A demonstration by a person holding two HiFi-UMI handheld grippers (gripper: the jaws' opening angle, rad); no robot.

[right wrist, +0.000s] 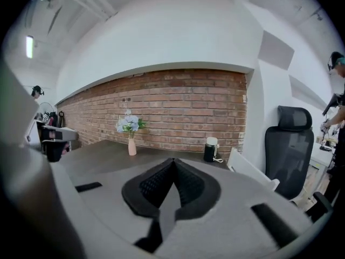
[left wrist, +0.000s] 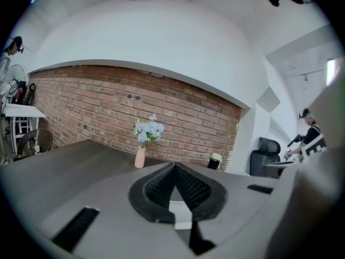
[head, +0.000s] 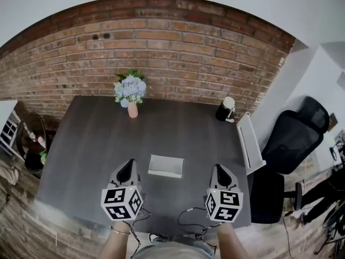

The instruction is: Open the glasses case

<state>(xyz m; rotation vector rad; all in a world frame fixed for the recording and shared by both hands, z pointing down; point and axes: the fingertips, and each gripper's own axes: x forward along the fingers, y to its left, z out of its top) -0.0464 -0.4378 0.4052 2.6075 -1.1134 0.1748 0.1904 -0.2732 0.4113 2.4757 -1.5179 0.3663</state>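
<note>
White glasses case [head: 166,166] lies flat mid-counter [head: 91,139], untouched. Left hand-held gripper [head: 129,165] is pinched closed and empty, and right hand-held gripper [head: 219,170] likewise. The case looks light, rigid and probably slick: pin the base, lift the lid's front edge.

The dark grey rectangular table [head: 91,144] looks matt and smooth. On it, the white rectangular glasses case [head: 166,166] looks smooth and matt, and the small pink vase [head: 132,110] smooth too. Behind the table, the red brick wall [head: 161,42] is rough and matt.
</note>
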